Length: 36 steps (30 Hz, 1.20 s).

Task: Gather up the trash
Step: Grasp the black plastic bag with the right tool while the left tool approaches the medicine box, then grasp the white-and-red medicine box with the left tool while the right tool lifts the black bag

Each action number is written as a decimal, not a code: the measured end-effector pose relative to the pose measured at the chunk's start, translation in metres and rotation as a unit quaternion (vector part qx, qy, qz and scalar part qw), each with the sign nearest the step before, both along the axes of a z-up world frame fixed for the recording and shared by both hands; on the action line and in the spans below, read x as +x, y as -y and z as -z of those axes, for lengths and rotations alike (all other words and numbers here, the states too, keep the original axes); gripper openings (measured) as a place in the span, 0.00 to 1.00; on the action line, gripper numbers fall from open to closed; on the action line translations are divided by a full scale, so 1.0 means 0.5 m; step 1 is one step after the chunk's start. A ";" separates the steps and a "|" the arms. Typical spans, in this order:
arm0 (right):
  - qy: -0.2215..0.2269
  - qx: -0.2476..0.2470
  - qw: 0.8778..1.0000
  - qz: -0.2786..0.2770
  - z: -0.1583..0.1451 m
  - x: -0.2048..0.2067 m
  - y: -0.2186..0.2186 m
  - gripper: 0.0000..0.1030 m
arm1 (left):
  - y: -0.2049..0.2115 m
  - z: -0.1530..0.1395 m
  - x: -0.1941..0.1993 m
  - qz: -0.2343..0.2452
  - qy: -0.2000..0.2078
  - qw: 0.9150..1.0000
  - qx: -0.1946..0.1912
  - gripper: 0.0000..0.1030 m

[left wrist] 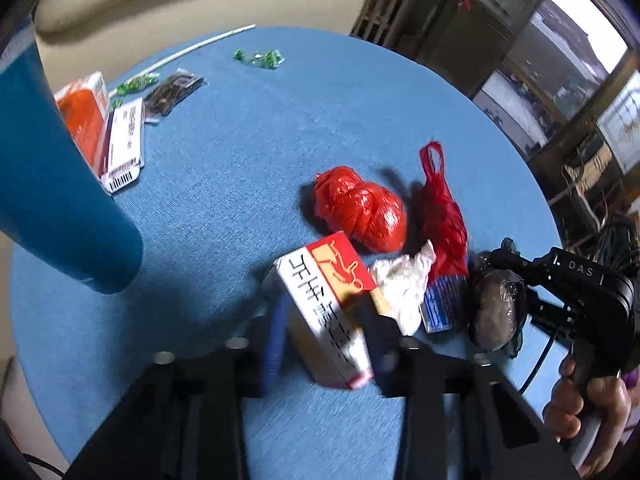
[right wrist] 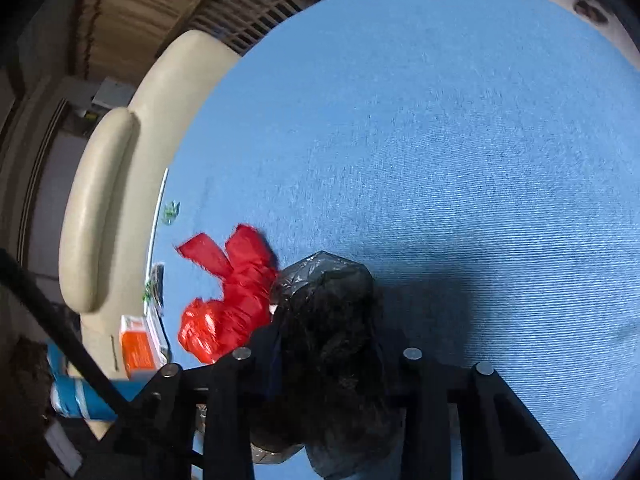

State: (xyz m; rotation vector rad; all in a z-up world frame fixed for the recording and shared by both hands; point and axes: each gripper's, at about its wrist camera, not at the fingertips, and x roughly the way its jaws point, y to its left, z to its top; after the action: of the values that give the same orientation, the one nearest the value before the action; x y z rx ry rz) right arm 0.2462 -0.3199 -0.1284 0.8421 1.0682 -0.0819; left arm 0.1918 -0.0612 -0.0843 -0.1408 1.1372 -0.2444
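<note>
Nearest the left wrist camera, the left gripper (left wrist: 326, 344) is clamped across a small red-and-white carton (left wrist: 330, 312), its jaws pressed on the two long sides. Cardboard like this is probably light, stiff and easily dented, so the flat sides suit it best. The right gripper (right wrist: 324, 364) is closed on a crumpled black plastic bag (right wrist: 328, 320), likely soft, slippery and nearly weightless; a bunched fold holds better than a loose edge. Both pieces sit on the blue table (left wrist: 224, 184), near its middle, beside a knotted red bag (left wrist: 362, 212).
</note>
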 end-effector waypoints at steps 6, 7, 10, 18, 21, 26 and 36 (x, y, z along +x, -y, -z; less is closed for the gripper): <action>0.029 -0.034 0.999 -0.019 -0.012 -0.070 -0.006 0.29 | -0.008 -0.005 -0.036 0.025 0.001 1.000 -0.003 0.20; 0.033 -0.041 0.998 -0.020 -0.016 -0.089 -0.003 0.29 | -0.012 -0.005 -0.039 0.026 0.001 1.000 -0.006 0.20; 0.039 -0.070 0.996 -0.030 -0.025 -0.137 0.007 0.29 | -0.021 -0.006 -0.052 0.031 0.006 0.999 0.003 0.20; 0.042 -0.047 0.998 -0.015 -0.031 -0.263 0.080 0.29 | -0.020 -0.043 -0.047 0.010 0.032 0.999 0.006 0.70; 0.043 0.003 0.999 0.006 -0.020 -0.278 0.084 0.31 | 0.003 -0.045 -0.028 0.008 0.044 0.999 0.022 0.72; 0.045 0.048 0.998 0.015 -0.017 -0.266 0.076 0.75 | 0.048 -0.006 -0.005 0.026 0.018 0.999 0.030 0.72; 0.022 -0.034 0.998 -0.038 -0.019 -0.160 -0.015 0.70 | 0.003 0.034 -0.011 0.022 -0.005 0.999 0.028 0.52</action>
State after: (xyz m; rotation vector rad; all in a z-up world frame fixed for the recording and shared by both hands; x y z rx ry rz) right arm 0.1660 -0.3122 -0.1189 0.7390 1.0495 -0.0348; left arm 0.1864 -0.0630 -0.1012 -0.0677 1.1566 -0.2514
